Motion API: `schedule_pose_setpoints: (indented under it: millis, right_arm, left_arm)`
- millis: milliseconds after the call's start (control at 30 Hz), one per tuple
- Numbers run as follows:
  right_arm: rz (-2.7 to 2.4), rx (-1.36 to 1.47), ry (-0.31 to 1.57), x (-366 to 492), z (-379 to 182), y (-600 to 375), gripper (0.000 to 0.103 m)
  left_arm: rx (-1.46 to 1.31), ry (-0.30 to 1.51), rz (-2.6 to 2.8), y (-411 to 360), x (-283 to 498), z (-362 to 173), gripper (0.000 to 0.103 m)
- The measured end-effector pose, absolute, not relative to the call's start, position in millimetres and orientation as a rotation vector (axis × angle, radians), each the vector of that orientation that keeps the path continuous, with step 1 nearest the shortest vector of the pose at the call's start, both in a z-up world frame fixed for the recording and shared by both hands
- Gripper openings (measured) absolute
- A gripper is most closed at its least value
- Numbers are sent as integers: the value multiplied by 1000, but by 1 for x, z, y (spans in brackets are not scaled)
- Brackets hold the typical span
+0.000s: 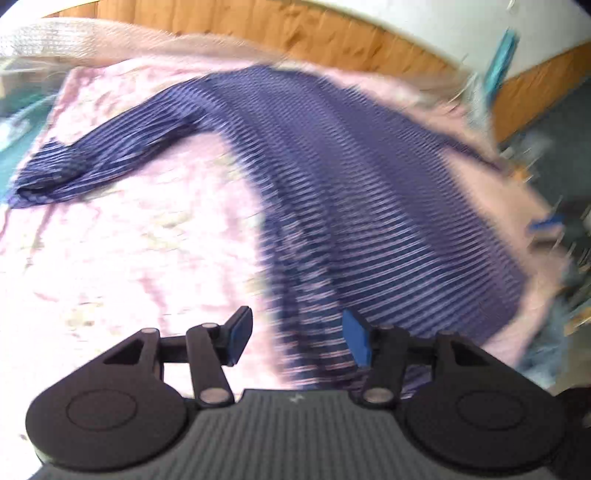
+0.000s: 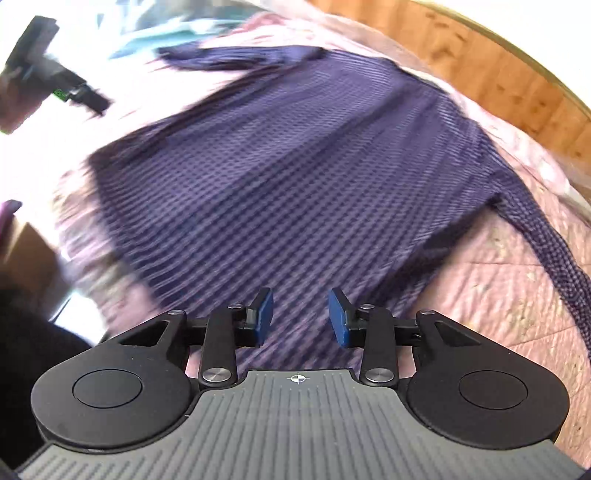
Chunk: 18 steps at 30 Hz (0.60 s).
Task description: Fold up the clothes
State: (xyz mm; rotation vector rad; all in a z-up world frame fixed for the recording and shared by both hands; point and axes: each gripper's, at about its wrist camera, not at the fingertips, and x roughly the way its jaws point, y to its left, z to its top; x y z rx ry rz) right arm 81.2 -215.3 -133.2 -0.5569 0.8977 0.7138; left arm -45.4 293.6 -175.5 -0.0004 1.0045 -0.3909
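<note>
Two grippers hung above a purple striped long-sleeved shirt (image 1: 369, 177) spread flat on a pink quilted bedspread (image 1: 129, 251). Both views were blurred. The left gripper (image 1: 299, 341) had its blue-padded jaws apart with nothing between them, and the shirt's hem and side edge lay just beyond and below its fingertips, the body running away toward a wooden headboard (image 1: 295, 33). One sleeve (image 1: 103, 162) stretched out over the bedspread to the left. The right gripper (image 2: 301, 317) was likewise spread and empty, poised over the hem, with the shirt's body directly ahead and the other sleeve (image 2: 554, 258) trailing down at the right.
</note>
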Motion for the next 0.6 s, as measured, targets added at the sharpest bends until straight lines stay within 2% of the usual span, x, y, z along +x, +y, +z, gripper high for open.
schedule_pose_setpoints:
  millis: [133, 233, 300, 600]
  right_arm:
    - [707, -601, 878, 104, -145, -178, 38]
    - [783, -641, 842, 105, -157, -138, 53]
    - [823, -658, 830, 101, -165, -114, 54]
    - [862, -649, 863, 89, -189, -56, 54]
  left_arm:
    - [36, 1069, -447, 287, -55, -194, 51]
    - [70, 1031, -485, 278, -72, -186, 57]
    - [148, 1000, -499, 267, -83, -184, 61]
    - [330, 926, -482, 238, -93, -202, 61]
